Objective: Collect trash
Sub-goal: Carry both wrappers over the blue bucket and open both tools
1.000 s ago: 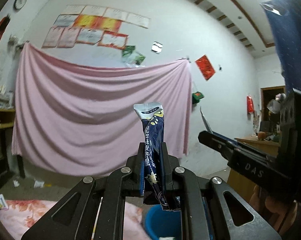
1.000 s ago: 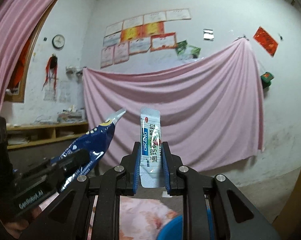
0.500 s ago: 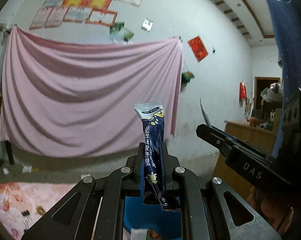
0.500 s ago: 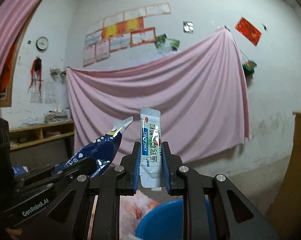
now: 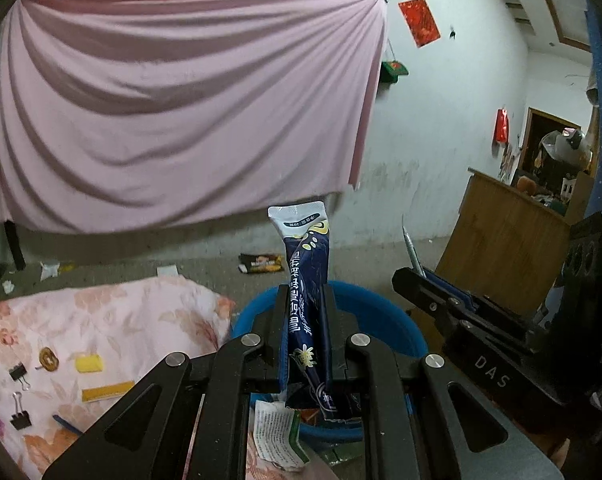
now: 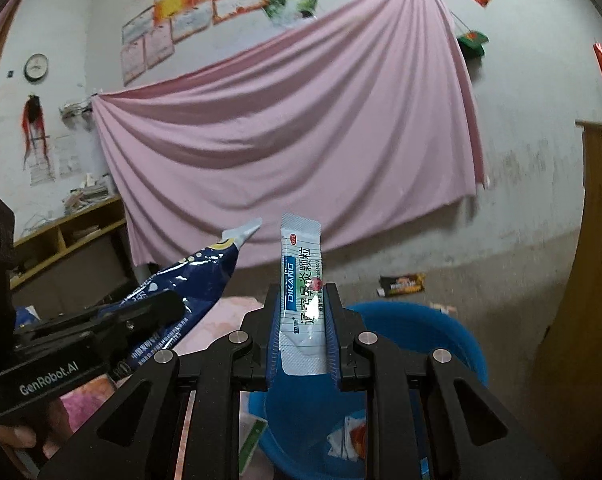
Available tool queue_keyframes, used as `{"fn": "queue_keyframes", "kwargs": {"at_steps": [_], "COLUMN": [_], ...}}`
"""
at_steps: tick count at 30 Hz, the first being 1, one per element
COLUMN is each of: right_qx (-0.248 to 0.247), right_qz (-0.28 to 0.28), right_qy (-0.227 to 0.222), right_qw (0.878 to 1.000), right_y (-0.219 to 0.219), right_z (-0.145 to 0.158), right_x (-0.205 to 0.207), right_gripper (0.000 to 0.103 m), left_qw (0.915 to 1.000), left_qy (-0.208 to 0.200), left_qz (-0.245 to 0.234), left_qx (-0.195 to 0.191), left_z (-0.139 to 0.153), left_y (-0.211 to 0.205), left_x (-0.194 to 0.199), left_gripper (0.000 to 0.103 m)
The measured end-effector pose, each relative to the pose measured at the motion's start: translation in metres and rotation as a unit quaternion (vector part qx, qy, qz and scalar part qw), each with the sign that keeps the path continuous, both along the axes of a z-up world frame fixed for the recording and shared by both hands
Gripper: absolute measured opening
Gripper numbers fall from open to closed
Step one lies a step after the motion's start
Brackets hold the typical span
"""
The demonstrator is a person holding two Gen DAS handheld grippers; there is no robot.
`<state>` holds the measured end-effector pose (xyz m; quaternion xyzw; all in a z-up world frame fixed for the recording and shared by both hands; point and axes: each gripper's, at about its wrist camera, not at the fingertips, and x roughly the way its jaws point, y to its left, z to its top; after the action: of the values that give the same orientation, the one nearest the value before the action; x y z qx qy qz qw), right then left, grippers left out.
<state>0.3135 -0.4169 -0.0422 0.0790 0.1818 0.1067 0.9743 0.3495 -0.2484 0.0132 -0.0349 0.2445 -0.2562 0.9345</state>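
Trash: two sachets are held, one in each claw, both above a blue bucket [image 6: 453, 332].
Dark blue sachet [image 5: 307, 280]: it is gripped upright between the fingers of the left claw [image 5: 305, 334], its silver top sticking well above the fingertips and its torn lower end hanging below them.
White sachet [image 6: 303, 300]: it is clamped upright in the right claw [image 6: 304, 336], printed face toward the camera, its top well clear of the fingertips.
Left claw: clenched on the dark blue sachet; the bucket rim is seen just beyond and beneath its fingers.
Right claw: clenched on the white sachet; the bucket opening lies directly below and ahead.
Bucket contents: paper scraps [image 6: 347, 440] are seen inside, under the right claw.
Flowered cloth [image 5: 101, 320]: spread to the left of the left claw, with binder clips [image 5: 19, 372] and yellow pieces [image 5: 88, 363] lying on it.
Wrapper [image 5: 261, 263]: left on the floor beyond the bucket, ahead of both claws.
Pink sheet [image 5: 173, 120]: hung on the far wall.
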Motion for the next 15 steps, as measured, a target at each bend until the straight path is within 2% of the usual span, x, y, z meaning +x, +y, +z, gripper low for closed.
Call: {"fn": "queue_keyframes", "kwargs": {"at_steps": [8, 10, 11, 15], "right_qx": [0.0, 0.002, 0.003, 0.006], "right_qz": [-0.008, -0.012, -0.013, -0.016], "right_qy": [0.04, 0.052, 0.058, 0.076], "right_qw": [0.999, 0.999, 0.998, 0.997], "right_y": [-0.006, -0.008, -0.008, -0.01], "right_z": [-0.013, -0.018, -0.019, -0.025], "right_x": [0.011, 0.013, 0.015, 0.018], "right_gripper": [0.019, 0.019, 0.019, 0.02], "left_qw": [0.9989, 0.9982, 0.9978, 0.9973], "left_qy": [0.046, 0.06, 0.066, 0.073], "left_qz": [0.002, 0.003, 0.002, 0.008], "left_qx": [0.001, -0.001, -0.006, -0.005], "left_z": [-0.01, -0.012, -0.012, -0.009], "left_y": [0.001, 0.003, 0.005, 0.009], "left_x": [0.008, 0.01, 0.011, 0.01], "left_gripper": [0.014, 0.029, 0.032, 0.033]}}
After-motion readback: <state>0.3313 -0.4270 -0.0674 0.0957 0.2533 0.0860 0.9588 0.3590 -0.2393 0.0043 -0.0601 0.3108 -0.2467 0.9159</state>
